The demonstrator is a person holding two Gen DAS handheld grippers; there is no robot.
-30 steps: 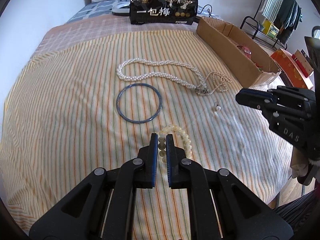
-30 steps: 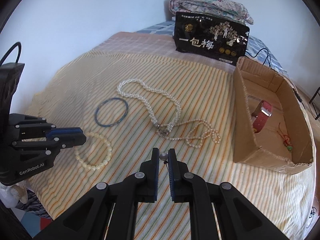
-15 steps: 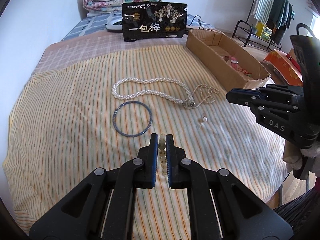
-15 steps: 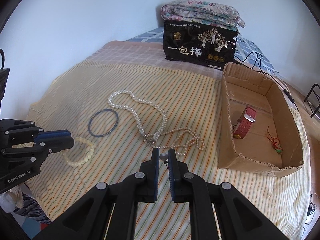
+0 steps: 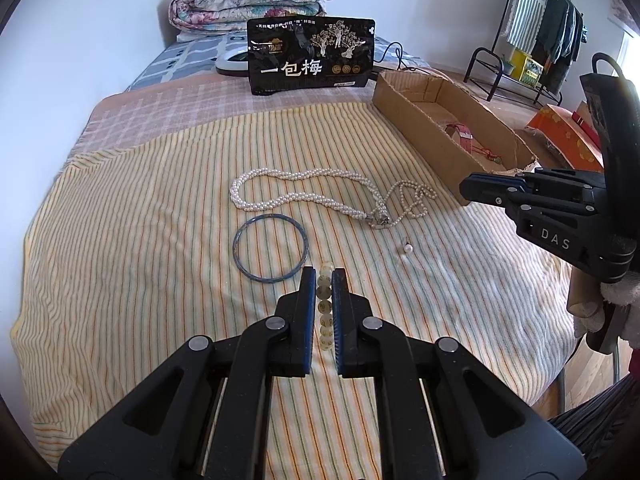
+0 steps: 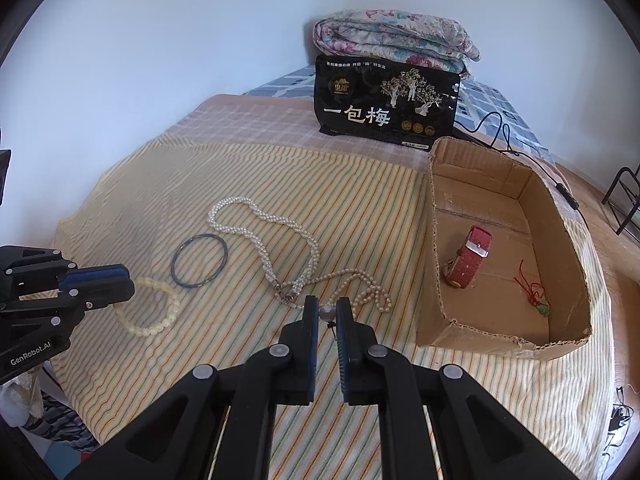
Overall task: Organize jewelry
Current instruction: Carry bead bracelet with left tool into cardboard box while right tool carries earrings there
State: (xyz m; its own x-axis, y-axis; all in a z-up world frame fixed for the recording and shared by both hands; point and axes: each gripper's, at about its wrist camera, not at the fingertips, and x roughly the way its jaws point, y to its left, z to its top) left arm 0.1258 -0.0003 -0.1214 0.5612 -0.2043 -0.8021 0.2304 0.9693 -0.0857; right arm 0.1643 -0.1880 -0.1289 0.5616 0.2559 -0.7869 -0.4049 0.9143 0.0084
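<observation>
My left gripper (image 5: 321, 276) is shut on a pale beaded bracelet (image 5: 325, 304), which shows in the right wrist view (image 6: 150, 306) with most of its loop lying on the striped cloth. My right gripper (image 6: 327, 305) is shut on a small pearl earring (image 6: 327, 313), which also shows in the left wrist view (image 5: 407, 248). A blue bangle (image 5: 271, 247) and a twisted pearl necklace (image 5: 304, 192) lie on the cloth beyond. A cardboard box (image 6: 434, 256) at the right holds a red watch (image 6: 470, 256) and a red cord charm (image 6: 534, 294).
A black snack bag (image 6: 386, 108) stands at the back in front of a folded quilt (image 6: 394, 38). A black cable (image 6: 516, 148) runs behind the box. A clothes rack (image 5: 536, 36) and orange boxes (image 5: 560, 136) stand off the bed's right side.
Both grippers have pulled back and risen from the cloth while staying shut. The bracelet's gripped end lifts with the left gripper. The box has come closer to the right gripper's side.
</observation>
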